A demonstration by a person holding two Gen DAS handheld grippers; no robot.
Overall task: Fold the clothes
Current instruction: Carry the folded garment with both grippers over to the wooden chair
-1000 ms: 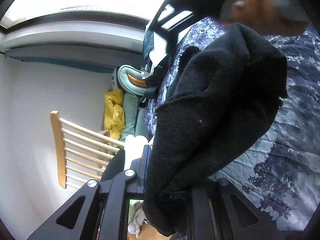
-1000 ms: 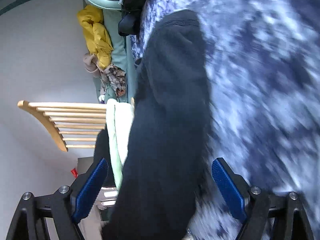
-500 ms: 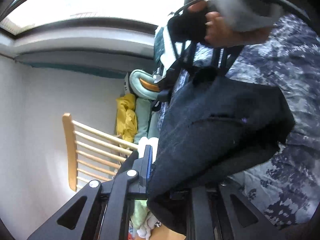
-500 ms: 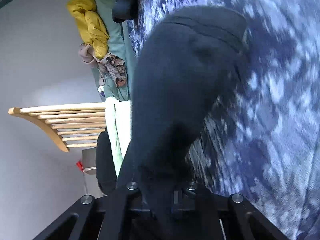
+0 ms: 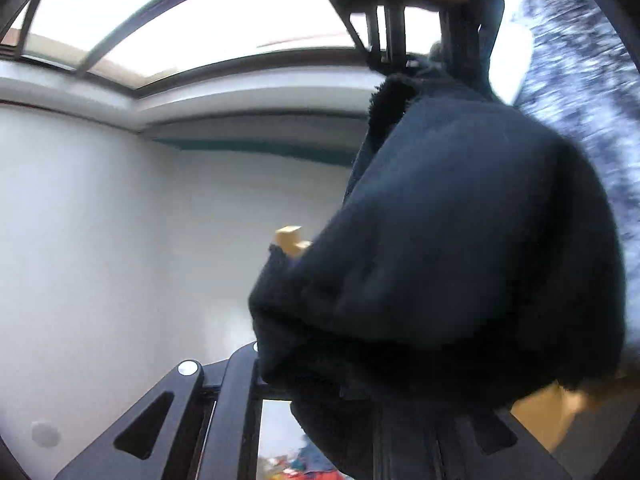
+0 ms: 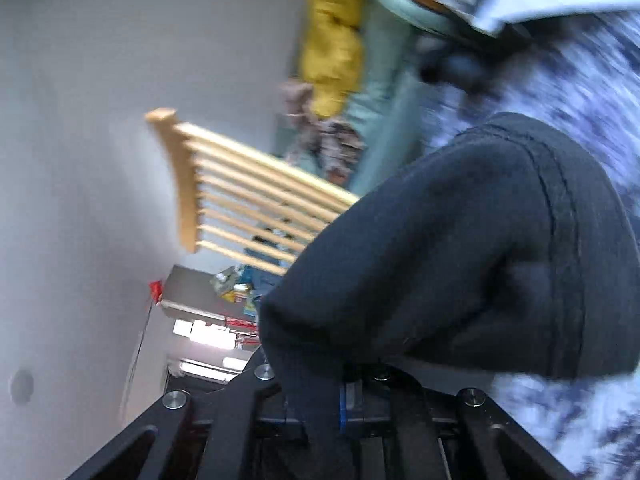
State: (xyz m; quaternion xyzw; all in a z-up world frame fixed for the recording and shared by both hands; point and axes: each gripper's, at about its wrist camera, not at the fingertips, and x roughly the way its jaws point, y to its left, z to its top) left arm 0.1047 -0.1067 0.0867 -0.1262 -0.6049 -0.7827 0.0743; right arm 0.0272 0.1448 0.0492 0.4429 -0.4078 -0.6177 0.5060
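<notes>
White wall and a blue patterned bed (image 6: 592,92) behind a raised dark garment.
Both tools are tilted sideways: the left hand-held gripper (image 5: 360,396) and right hand-held gripper (image 6: 344,396) each pinch the dark fleece garment (image 6: 460,256), which bunches in thick folds, held off the bed near a wooden chair (image 6: 224,184).

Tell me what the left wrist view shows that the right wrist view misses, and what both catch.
Only the left wrist view shows the bright window overhead and the right gripper seen from outside, clamped on the garment's upper end. Only the right wrist view shows the yellow cloth, the cluttered shelf and most of the wooden chair back. Both show the dark fleece garment pinched in that camera's own shut jaws, the patterned blue bedspread and a white wall.
</notes>
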